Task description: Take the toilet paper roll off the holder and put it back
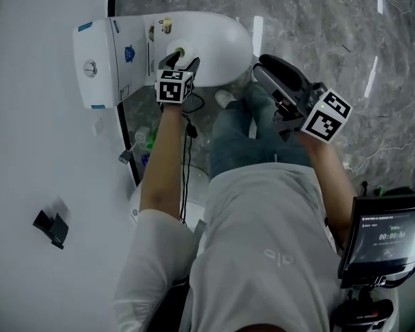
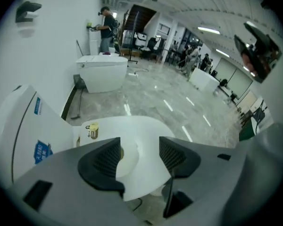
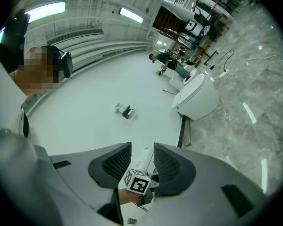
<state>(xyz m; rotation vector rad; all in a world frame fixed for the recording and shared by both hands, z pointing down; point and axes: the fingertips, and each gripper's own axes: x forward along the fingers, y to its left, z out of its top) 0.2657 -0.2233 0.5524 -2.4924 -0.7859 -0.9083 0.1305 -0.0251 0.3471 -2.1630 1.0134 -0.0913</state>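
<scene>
The toilet paper roll (image 1: 178, 49) lies on the closed lid of a white toilet (image 1: 221, 37). My left gripper (image 1: 179, 62) hovers right at it, jaws open. In the left gripper view the roll (image 2: 127, 158) shows in the gap, partly behind the left finger (image 2: 104, 161), and I cannot tell whether the pads touch it. The black holder (image 1: 50, 227) hangs bare on the white wall to the left; the right gripper view shows this holder (image 3: 125, 111) too. My right gripper (image 1: 263, 66) is over the person's knees, open and holding nothing.
A small yellow-labelled bottle (image 1: 167, 25) stands on the toilet near the tank (image 1: 97, 64). Bottles (image 1: 146, 139) sit on the floor beside the bowl. A screen on a stand (image 1: 386, 238) is at lower right. A second toilet (image 2: 104, 72) and a distant person (image 2: 106, 25) lie ahead.
</scene>
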